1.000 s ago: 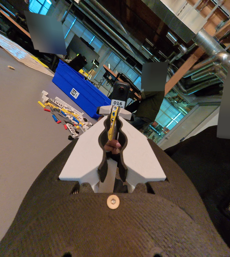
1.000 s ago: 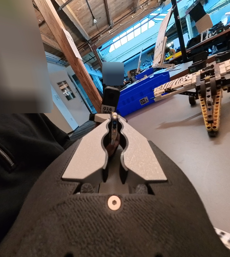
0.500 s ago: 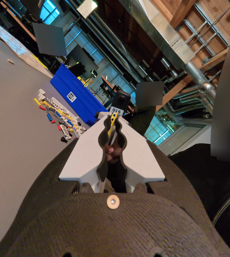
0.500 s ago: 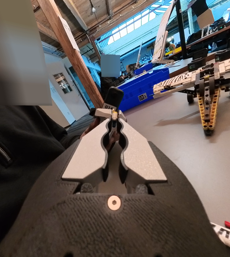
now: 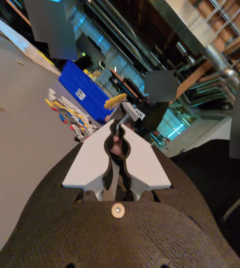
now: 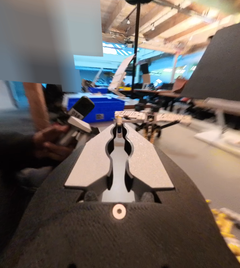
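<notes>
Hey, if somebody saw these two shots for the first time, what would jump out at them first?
Probably the right claw in the foreground, shut on a small grey and yellow building piece; in the left wrist view that piece is up in the air. Behind it on the grey table stands a white, black and yellow brick model, with a bright blue bin beyond.

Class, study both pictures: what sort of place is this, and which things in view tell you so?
Probably a workshop or lab in a converted industrial building: exposed metal ducts and wooden ceiling beams, a blue storage bin, and a toy-brick model on a grey worktable.
</notes>
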### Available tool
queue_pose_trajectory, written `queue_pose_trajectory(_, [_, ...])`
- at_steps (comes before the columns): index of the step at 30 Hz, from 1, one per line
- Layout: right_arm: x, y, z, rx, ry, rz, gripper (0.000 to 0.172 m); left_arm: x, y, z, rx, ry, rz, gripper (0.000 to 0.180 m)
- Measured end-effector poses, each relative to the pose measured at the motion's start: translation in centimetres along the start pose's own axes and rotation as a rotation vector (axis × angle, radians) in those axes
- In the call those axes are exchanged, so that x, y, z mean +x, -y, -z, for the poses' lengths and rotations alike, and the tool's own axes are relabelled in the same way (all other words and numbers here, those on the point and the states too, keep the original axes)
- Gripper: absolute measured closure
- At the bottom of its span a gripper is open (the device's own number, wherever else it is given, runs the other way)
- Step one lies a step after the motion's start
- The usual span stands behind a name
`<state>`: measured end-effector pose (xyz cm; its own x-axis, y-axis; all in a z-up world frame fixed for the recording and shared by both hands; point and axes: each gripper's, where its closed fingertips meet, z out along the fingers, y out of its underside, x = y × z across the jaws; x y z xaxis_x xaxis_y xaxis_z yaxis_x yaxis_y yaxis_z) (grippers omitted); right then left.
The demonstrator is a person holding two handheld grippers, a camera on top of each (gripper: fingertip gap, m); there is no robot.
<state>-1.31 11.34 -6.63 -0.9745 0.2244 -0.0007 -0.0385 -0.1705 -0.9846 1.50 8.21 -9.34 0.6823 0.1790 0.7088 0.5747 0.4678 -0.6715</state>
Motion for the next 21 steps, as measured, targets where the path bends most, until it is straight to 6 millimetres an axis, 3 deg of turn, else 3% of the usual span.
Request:
queue_pose_trajectory(3, [-2.2,0.0,-0.6,-0.001,-0.075,0.413,0.167,0.7,-1.4,-1.1,-0.066,-0.079,0.102,0.134])
queue_pose_trajectory(6, [-3.9,-1.2,-1.6,-0.040,-0.105,0.692,0.167,1.1,-1.6,-1.0,-0.082,-0.125,0.162,0.121])
queue_pose_trajectory(12, [-5.2,-2.8,-2.3,-0.105,-0.094,0.922,0.167,0.2,0.8,0.8,0.058,-0.223,0.450,0.151])
queue_pose_trajectory(15, [-5.9,-3.4,-2.7,-0.115,-0.075,1.026,0.167,0.1,-0.9,0.2,-0.057,-0.175,0.444,0.162])
queue_pose_trajectory(18, [-6.0,-3.7,-2.9,-0.115,-0.087,1.106,0.166,-0.2,-0.6,0.5,-0.035,-0.174,0.474,0.167])
queue_pose_trajectory(21, [-4.9,-3.8,-2.9,-0.128,-0.131,1.072,0.161,-0.2,0.3,0.8,0.016,-0.200,0.481,0.175])
